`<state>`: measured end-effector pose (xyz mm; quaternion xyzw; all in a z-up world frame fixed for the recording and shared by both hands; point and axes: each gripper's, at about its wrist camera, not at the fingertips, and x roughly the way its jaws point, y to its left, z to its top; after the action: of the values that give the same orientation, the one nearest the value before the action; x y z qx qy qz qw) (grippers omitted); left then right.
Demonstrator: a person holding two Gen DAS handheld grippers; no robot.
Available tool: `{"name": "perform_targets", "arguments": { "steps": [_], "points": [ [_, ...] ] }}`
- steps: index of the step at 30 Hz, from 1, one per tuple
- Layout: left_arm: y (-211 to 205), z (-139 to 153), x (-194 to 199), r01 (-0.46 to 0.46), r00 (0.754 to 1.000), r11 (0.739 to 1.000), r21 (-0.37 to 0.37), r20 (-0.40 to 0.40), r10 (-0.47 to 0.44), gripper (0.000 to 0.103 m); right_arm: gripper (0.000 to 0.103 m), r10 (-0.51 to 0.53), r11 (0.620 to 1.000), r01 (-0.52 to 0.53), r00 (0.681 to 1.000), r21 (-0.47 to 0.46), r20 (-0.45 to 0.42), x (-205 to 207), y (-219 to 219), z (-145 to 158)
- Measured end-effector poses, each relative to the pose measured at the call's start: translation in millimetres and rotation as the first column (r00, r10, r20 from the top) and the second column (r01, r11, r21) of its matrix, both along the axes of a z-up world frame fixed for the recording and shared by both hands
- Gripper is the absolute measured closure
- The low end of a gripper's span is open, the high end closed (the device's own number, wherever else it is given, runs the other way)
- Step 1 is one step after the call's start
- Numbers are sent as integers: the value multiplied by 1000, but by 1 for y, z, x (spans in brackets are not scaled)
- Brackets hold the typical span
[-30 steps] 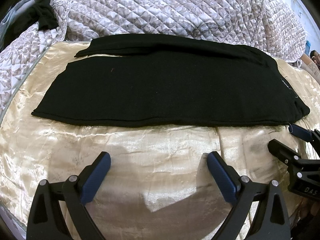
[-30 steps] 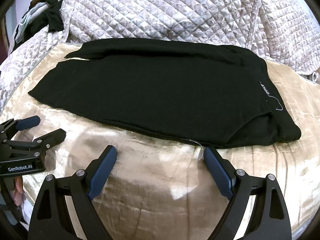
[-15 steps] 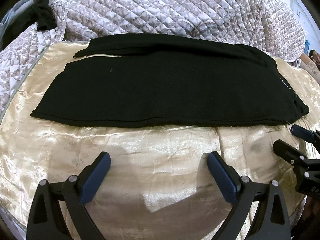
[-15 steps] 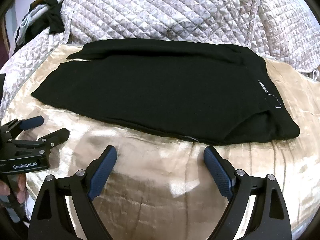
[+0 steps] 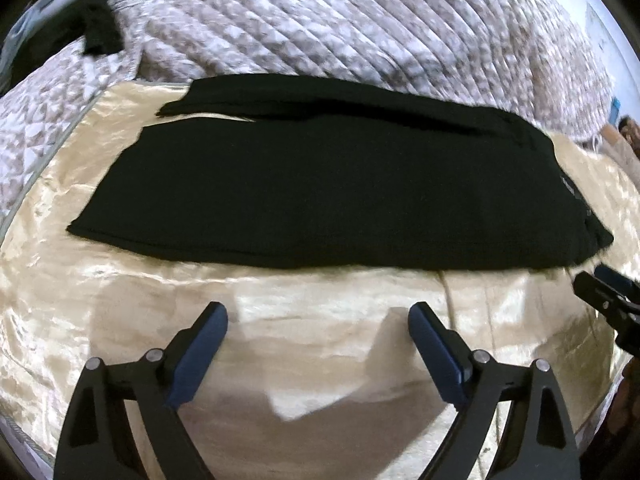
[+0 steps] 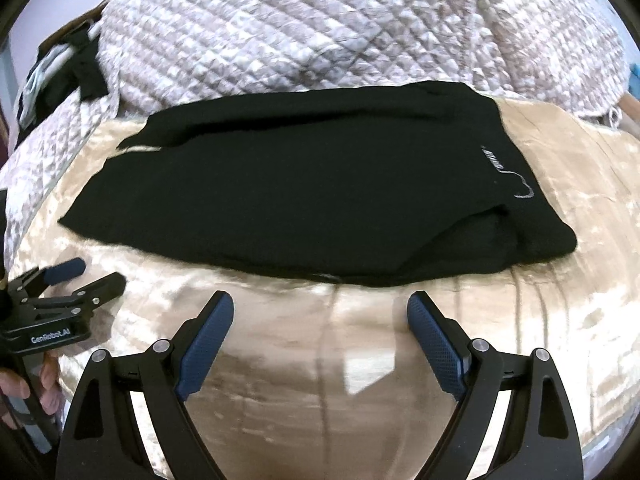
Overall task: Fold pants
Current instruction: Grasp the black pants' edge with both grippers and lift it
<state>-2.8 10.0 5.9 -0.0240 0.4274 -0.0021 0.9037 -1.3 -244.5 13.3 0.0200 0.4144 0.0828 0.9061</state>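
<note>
Black pants (image 5: 328, 192) (image 6: 304, 184) lie folded lengthwise on a shiny cream cloth (image 5: 320, 312), leg ends to the left and waist with a small white logo (image 6: 490, 158) to the right. My left gripper (image 5: 318, 316) hovers over bare cloth just short of the pants' near edge. Its jaws stand wide and are closing slightly with nothing between them. My right gripper (image 6: 320, 306) is open over the cloth near the near edge, toward the waist end, and holds nothing. Each gripper shows at the side of the other's view: the right gripper (image 5: 600, 280), the left gripper (image 6: 80, 276).
A quilted grey-white bedspread (image 5: 340, 20) rises in a mound behind the pants. Dark clothing (image 6: 76, 72) lies at the far left on the quilt. A hand (image 6: 36, 384) grips the left tool's handle. The cream cloth (image 6: 560, 280) extends to the right of the waist.
The right gripper has shifted to the right along the pants' near edge and rolled a little. The left gripper has stayed over the same patch of cloth; both views are now slightly blurred.
</note>
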Motion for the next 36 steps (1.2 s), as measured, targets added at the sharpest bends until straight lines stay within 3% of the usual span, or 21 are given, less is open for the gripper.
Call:
{"name": "perform_targets", "arguments": {
  "steps": [5, 13, 17, 20, 23, 26, 28, 30, 32, 36],
  "points": [
    [41, 2, 7, -106, 994, 989, -106, -9, 106, 10, 14, -106, 993, 105, 994, 54, 9, 3, -31, 3],
    [90, -4, 24, -201, 979, 926, -320, -34, 201, 12, 14, -229, 944, 234, 972, 233, -51, 20, -79, -3],
    [103, -6, 37, -226, 972, 892, -392, -29, 234, 12, 14, -302, 892, 307, 951, 333, -69, 33, -103, -4],
    [107, -5, 48, -236, 967, 887, -396, -8, 254, 15, 15, -368, 823, 375, 924, 428, -102, 43, -127, -10],
    [112, -5, 55, -262, 958, 892, -368, 9, 286, 31, 24, -416, 790, 415, 904, 450, -104, 51, -137, -9],
    [123, -6, 60, -294, 946, 878, -378, 13, 323, 47, 45, -450, 782, 447, 887, 435, -104, 56, -144, -10],
    [129, -7, 64, -320, 938, 872, -370, 9, 348, 62, 68, -461, 771, 459, 880, 441, -111, 58, -149, -11],
    [133, -9, 66, -347, 928, 866, -359, 0, 372, 86, 79, -458, 764, 460, 881, 452, -120, 59, -155, -13],
    [139, -11, 67, -373, 919, 855, -361, -14, 395, 97, 81, -457, 761, 460, 880, 458, -125, 60, -158, -14],
    [137, -5, 66, -367, 921, 862, -348, -7, 389, 99, 86, -436, 774, 436, 893, 459, -113, 60, -157, -7]
  ]
}}
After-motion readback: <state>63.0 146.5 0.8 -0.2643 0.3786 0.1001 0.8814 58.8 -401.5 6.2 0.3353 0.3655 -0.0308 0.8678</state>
